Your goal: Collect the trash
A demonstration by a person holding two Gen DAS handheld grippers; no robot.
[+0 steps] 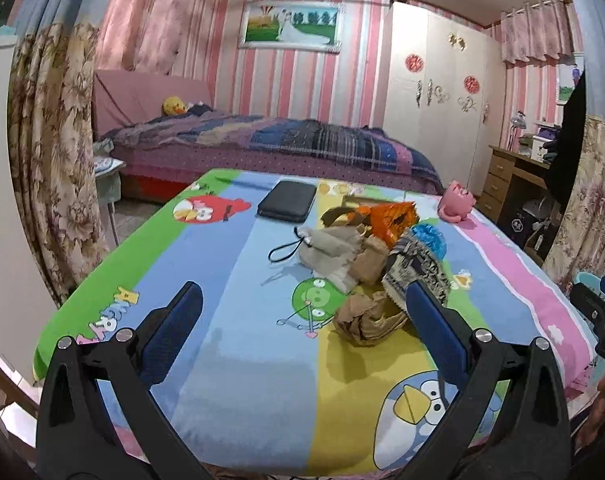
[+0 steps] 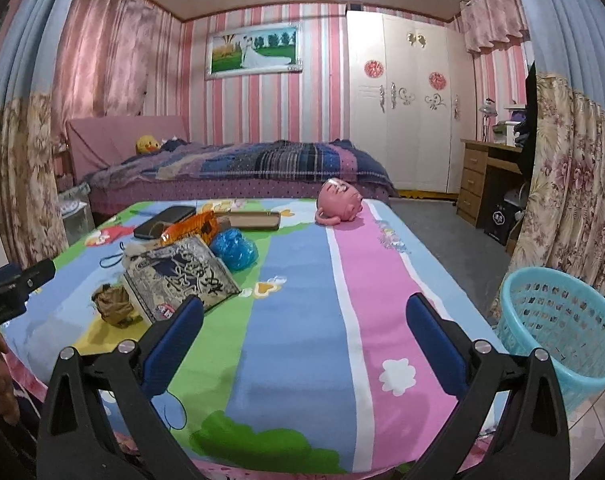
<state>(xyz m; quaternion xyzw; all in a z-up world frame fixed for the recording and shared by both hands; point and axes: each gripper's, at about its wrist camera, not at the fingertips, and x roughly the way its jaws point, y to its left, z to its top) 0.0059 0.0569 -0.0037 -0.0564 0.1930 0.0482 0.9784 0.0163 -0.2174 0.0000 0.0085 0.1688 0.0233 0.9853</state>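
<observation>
A heap of trash lies mid-table: crumpled brown paper [image 1: 366,320], a grey crumpled bag [image 1: 330,248], an orange wrapper [image 1: 394,220], a blue plastic bag [image 1: 430,240] and a silver patterned foil bag [image 1: 418,272]. My left gripper [image 1: 302,292] stands open just short of the brown paper, holding nothing. My right gripper [image 2: 305,304] is open too, over the bare pink and blue stripes, with the foil bag [image 2: 182,276] and brown paper [image 2: 112,304] to its left. A light blue mesh basket [image 2: 558,328] stands on the floor past the table's right edge.
A black case [image 1: 286,202] with a cord, a flat tray [image 2: 254,220] and a pink piggy bank [image 2: 340,202] sit at the table's far side. Beyond are a bed, a white wardrobe and a wooden desk. Floral curtains hang at both sides.
</observation>
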